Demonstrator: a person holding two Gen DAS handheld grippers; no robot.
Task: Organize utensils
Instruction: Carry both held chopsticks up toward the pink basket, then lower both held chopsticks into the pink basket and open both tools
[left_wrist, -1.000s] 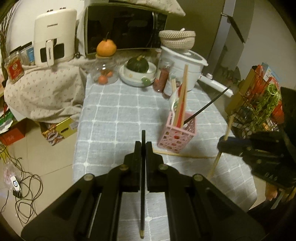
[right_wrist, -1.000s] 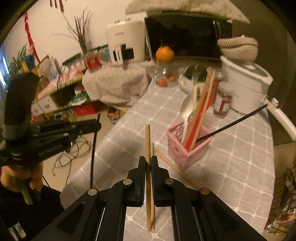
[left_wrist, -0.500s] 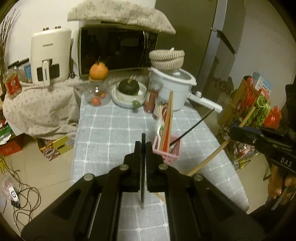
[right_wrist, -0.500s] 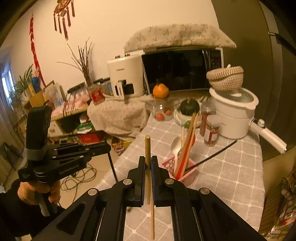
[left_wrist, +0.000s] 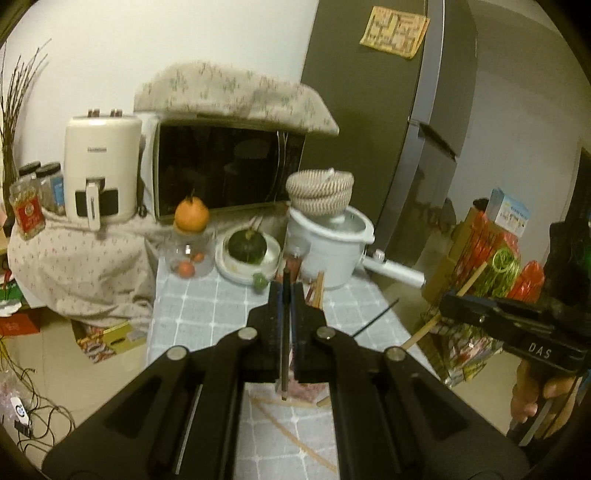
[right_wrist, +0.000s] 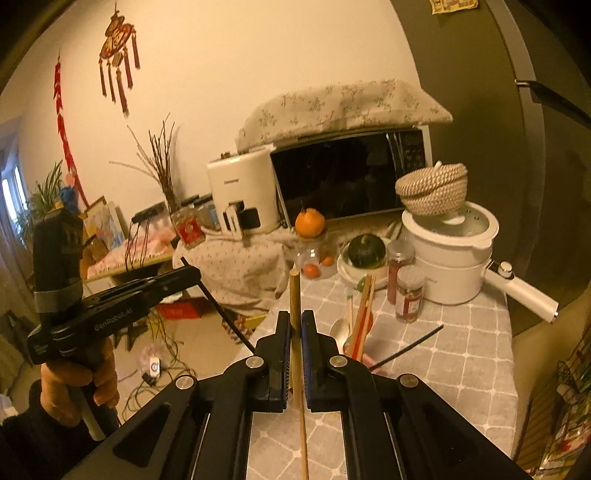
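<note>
Two chopsticks lifted clear, ready for the pink holder

Left claw (left_wrist: 284, 314) clamped on a dark chopstick (left_wrist: 283, 354), right claw (right_wrist: 295, 332) clamped on a wooden chopstick (right_wrist: 296, 332); pink holder (right_wrist: 369, 360) standing on the grey-checked bench (right_wrist: 461, 354), already stocked with chopsticks and a spoon. Best kept near upright, lower tip steered over the holder's open top, then lowered before letting go. Against a second ago: both claws higher, the bench and holder sunk lower in view, one more wooden stick left lying on the cloth
</note>
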